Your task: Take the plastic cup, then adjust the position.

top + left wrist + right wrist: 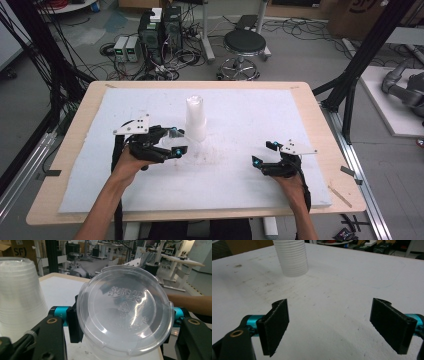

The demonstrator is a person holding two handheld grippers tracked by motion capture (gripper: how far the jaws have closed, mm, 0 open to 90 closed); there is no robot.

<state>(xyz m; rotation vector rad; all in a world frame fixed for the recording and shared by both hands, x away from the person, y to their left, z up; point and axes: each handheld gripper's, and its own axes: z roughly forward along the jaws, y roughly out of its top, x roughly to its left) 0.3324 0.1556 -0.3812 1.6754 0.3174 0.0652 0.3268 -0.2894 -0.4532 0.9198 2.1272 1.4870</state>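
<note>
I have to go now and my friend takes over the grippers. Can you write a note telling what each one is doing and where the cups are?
Left gripper: shut on a clear plastic cup, whose bottom faces the left gripper's camera; it is held low beside the stack.
Right gripper: open, holding nothing, over the white mat.
Stack of cups: upside down, standing mid-mat.
Done: one cup is in the left gripper, off the stack.
Left: probably set that cup down on the mat; where it belongs is your call. The right gripper is free to help.

Cardboard box (15, 248) is showing "SF"; clear lid (123, 311) in my left claw (120, 317) is bearing embossed chars + recycling triangle, unreadable.
</note>
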